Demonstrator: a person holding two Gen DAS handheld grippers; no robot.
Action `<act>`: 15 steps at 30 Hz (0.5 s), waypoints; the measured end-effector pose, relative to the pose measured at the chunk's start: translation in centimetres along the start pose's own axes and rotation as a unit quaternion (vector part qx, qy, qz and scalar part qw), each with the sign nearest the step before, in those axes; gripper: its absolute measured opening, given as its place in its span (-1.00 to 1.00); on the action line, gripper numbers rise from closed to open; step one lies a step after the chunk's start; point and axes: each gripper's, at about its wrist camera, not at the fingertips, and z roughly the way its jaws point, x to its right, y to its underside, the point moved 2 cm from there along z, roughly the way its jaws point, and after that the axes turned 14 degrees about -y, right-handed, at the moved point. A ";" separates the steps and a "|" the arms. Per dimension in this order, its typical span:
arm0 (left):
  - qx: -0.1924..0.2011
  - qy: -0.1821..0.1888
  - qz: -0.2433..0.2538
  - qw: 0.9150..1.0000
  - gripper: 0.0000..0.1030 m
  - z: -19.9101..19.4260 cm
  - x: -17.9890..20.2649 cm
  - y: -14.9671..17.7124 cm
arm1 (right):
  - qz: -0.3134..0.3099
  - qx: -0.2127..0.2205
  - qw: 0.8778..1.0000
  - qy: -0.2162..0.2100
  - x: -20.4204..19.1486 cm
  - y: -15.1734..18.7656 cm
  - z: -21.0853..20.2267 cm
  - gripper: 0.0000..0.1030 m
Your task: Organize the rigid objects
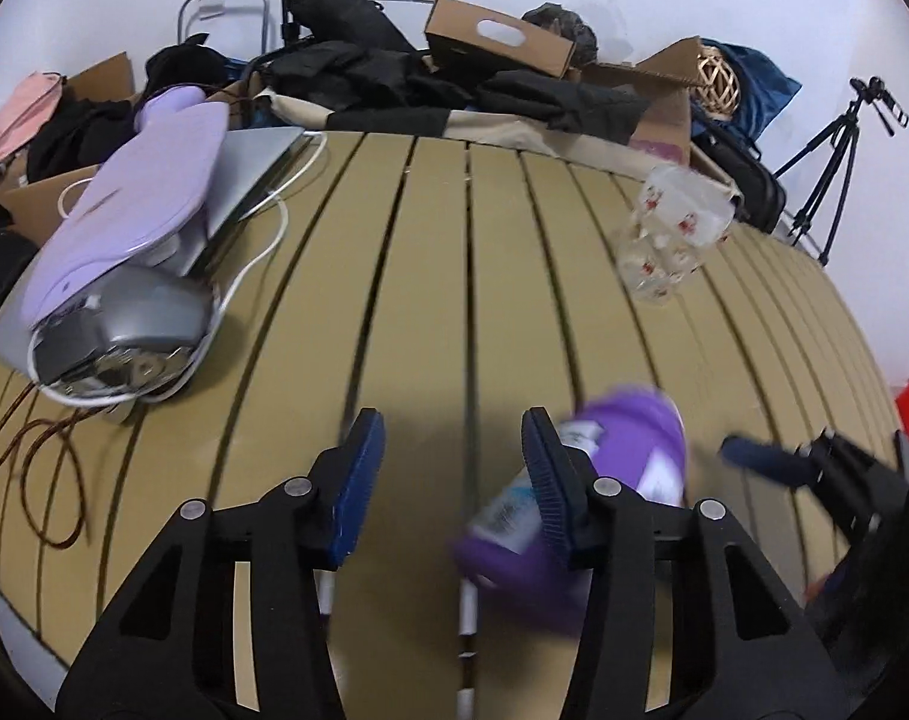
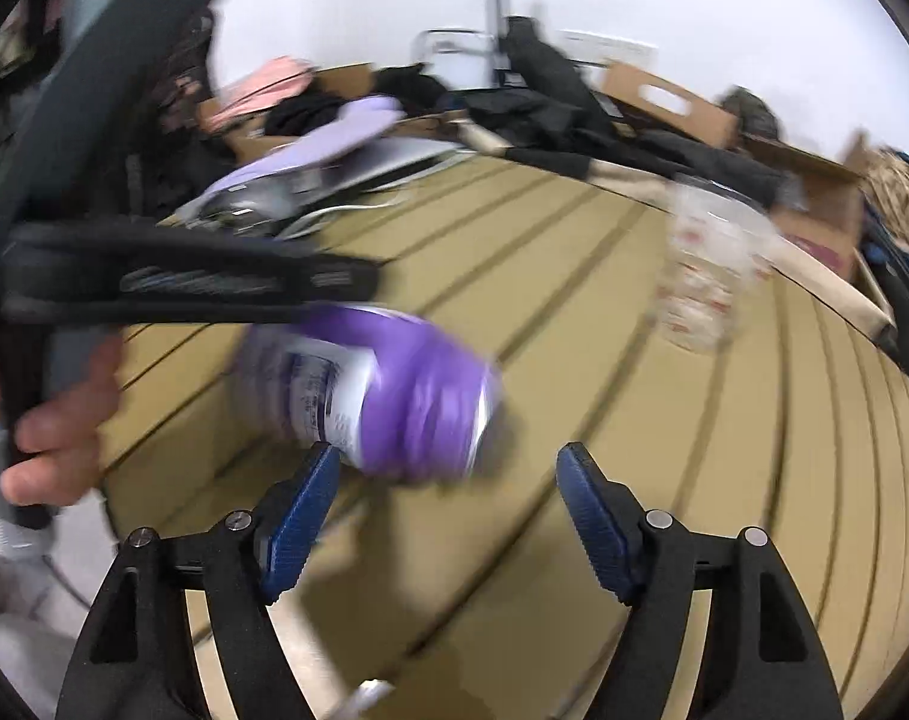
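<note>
A purple can with a white label [image 1: 628, 456] lies on its side on the slatted tan table [image 1: 442, 276], blurred by motion. It also shows in the right wrist view [image 2: 406, 390]. My left gripper [image 1: 454, 450] is open and empty; the can lies just right of its right finger [image 1: 550, 480]. My right gripper [image 2: 448, 498] is open and empty, the can just beyond its left finger [image 2: 301, 516]. The right gripper shows at the left view's right edge [image 1: 814, 462]. A clear glass with red prints [image 1: 670, 234] stands at the table's far right, seen too in the right wrist view [image 2: 712, 264].
A lilac and grey appliance [image 1: 130, 222] with white cable lies on a laptop at the table's left. Brown cord [image 1: 46, 468] loops near the left edge. Cardboard boxes [image 1: 496, 42] and dark clothes crowd the back. A tripod [image 1: 838, 150] stands at right.
</note>
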 end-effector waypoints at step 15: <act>-0.076 0.051 0.055 0.994 0.16 2.0 5.3 0.2 | 0.130 0.056 0.990 0.019 5.7 0.6 -6.3 0.54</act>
